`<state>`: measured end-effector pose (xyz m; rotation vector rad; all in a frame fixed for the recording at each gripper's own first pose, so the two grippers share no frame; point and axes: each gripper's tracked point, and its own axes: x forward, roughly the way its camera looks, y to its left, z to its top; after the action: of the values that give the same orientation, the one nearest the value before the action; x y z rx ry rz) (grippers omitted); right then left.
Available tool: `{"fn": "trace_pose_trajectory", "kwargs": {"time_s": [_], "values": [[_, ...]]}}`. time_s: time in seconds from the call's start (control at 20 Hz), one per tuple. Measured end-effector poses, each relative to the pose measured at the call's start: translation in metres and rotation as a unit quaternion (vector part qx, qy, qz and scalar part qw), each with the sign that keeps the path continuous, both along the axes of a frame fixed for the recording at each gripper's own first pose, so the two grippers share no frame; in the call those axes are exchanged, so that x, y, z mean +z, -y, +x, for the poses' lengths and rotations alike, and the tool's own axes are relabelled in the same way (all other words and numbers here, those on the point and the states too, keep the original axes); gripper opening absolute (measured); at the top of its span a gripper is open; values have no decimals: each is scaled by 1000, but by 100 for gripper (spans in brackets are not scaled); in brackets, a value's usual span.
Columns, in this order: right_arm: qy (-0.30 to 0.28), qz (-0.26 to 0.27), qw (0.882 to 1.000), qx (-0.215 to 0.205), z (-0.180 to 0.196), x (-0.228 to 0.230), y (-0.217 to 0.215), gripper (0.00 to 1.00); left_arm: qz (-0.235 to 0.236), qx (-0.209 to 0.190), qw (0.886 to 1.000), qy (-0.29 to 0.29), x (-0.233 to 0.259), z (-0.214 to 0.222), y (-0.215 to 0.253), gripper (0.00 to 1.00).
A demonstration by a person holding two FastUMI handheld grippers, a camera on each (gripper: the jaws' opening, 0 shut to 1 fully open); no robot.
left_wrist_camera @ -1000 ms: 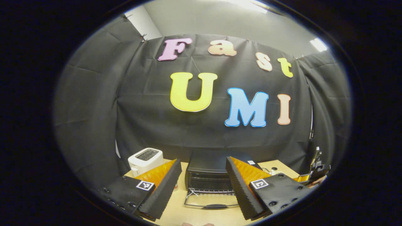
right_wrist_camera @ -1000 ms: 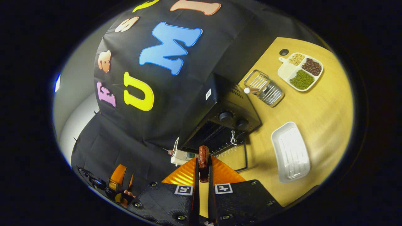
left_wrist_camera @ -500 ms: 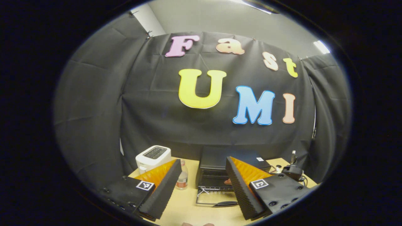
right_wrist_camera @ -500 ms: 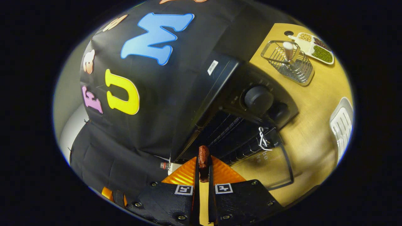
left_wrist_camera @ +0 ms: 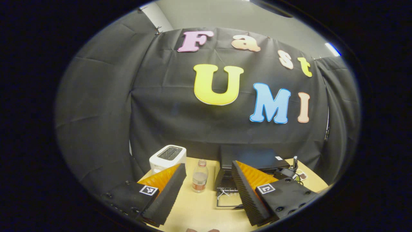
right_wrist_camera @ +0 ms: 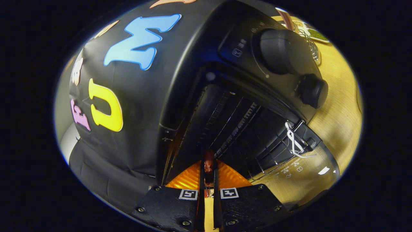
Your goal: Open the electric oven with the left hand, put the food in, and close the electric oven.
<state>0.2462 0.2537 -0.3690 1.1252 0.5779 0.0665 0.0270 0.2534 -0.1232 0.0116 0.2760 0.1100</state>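
Observation:
The black electric oven (right_wrist_camera: 199, 74) looms large in the right gripper view, its door (right_wrist_camera: 299, 170) folded down flat and its wire rack (right_wrist_camera: 238, 129) bare. My right gripper (right_wrist_camera: 208, 167) is shut on a reddish-brown piece of food (right_wrist_camera: 209, 162), held at the mouth of the oven cavity. In the left gripper view the oven (left_wrist_camera: 251, 159) stands farther off on the wooden table (left_wrist_camera: 199, 209), door (left_wrist_camera: 229, 201) down. My left gripper (left_wrist_camera: 209, 188) hangs open above the table, well back from the oven, with nothing between its fingers.
A white toaster (left_wrist_camera: 167, 157) and a small plastic bottle (left_wrist_camera: 200, 180) stand left of the oven. Two black knobs (right_wrist_camera: 280, 51) sit on the oven's control panel. A wire basket (right_wrist_camera: 310, 42) and a sectioned tray (right_wrist_camera: 317, 33) lie beyond it on the table.
My right gripper has carried the food forward from well outside up to the open oven's mouth. The left gripper has drawn back and to the left, still open.

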Motion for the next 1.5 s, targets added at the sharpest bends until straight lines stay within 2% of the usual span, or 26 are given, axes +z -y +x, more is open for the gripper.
{"fn": "trace_pose_trajectory", "kwargs": {"time_s": [0.15, 0.2, 0.25, 0.3, 0.4, 0.45, 0.5, 0.6, 0.65, 0.75, 0.8, 0.85, 0.9, 0.95, 1.1, 1.15, 1.2, 1.35, 1.5], "values": [[-10, -42, 999, -15, 11, -6, 1, 11, -7, -1, 1000, 0, -3, 3, -2, 99], [-8, -62, 998, -11, 11, -3, 2, 11, -5, -1, 1000, 2, -3, 5, -2, 93], [-19, -93, 995, -9, 12, -7, 2, 11, -5, -1, 1000, 4, -1, 5, -2, 96], [-28, -120, 992, -7, 12, -10, 7, 16, -7, -2, 1000, 4, -1, 6, -1, 96], [-41, -139, 989, -10, 13, -16, 11, 24, -10, -4, 1000, 4, -3, 8, 3, 96], [-55, -158, 986, -10, 11, -22, 15, 25, -10, -5, 1000, 3, -3, 8, 6, 96], [-52, -169, 984, 0, 7, -19, 17, 30, -11, -8, 1000, 0, -6, 9, 10, 96], [-52, -223, 973, 17, 2, -20, 27, 41, -8, -13, 1000, 0, -6, 11, 19, 99], [-47, -241, 969, 21, 0, -14, 30, 46, -7, -16, 1000, 1, -6, 13, 24, 96], [-29, -266, 963, 33, -9, -1, 33, 47, -8, -22, 1000, 2, -6, 17, 37, 93], [-18, -285, 957, 43, -15, 5, 38, 57, -8, -25, 1000, 3, -4, 19, 43, 96], [-11, -307, 950, 55, -23, 9, 42, 61, -9, -29, 1000, 5, -5, 23, 49, 96], [-2, -324, 944, 67, -32, 14, 44, 71, -10, -32, 999, 8, -3, 25, 56, 96], [7, -342, 936, 78, -40, 21, 48, 71, -10, -36, 999, 10, -2, 28, 63, 99], [37, -380, 919, 101, -71, 50, 60, 72, -10, -46, 999, 11, -1, 35, 86, 99], [55, -391, 913, 103, -80, 66, 66, 72, -9, -51, 999, 12, 0, 38, 94, 96], [71, -402, 907, 99, -87, 82, 75, 71, -8, -57, 998, 14, 1, 40, 102, 99], [117, -424, 895, 76, -106, 138, 102, 71, -7, -74, 997, 18, 2, 45, 130, 99], [155, -451, 878, 35, -125, 195, 136, 71, -7, -90, 996, 20, 2, 45, 158, 99]]}}
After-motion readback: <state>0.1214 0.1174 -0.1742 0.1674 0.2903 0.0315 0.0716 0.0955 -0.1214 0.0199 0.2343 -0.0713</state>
